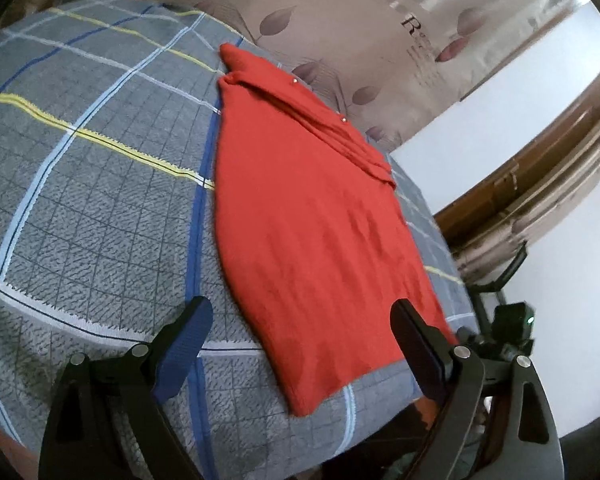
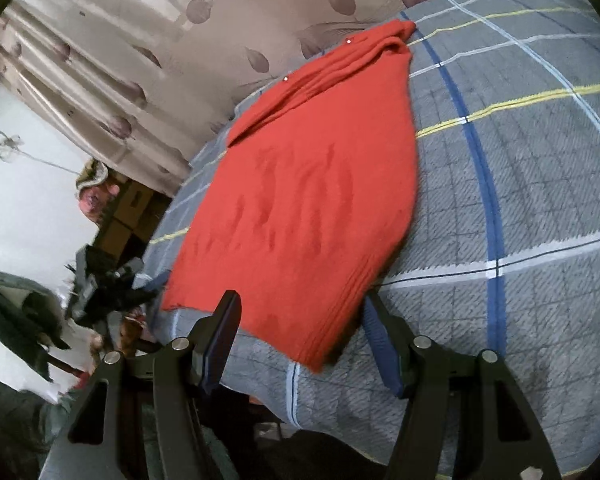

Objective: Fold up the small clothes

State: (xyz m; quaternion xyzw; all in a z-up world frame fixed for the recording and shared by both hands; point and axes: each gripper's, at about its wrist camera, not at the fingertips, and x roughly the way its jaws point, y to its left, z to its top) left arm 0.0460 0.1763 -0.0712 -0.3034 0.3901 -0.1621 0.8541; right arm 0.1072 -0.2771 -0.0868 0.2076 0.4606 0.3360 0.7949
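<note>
A red knitted garment (image 1: 308, 216) lies flat on the grey checked bedcover (image 1: 100, 184), its collar end with two small shiny studs at the far side. My left gripper (image 1: 300, 308) hovers open over the near hem, one finger on the bedcover side and the other by the garment's right edge. In the right wrist view the same red garment (image 2: 300, 200) stretches away from my right gripper (image 2: 300, 300). Its jaws stand open astride the near hem, and the cloth edge hides the tip of the right finger. Neither gripper pinches the cloth.
A beige leaf-patterned curtain (image 1: 340, 20) hangs behind the bed. The bed's edge runs close below the garment's hem (image 2: 292, 392). A black device with a green light (image 1: 516, 320) sits off the bed's right side. Boxes and dark clutter (image 2: 112, 248) stand beside the bed.
</note>
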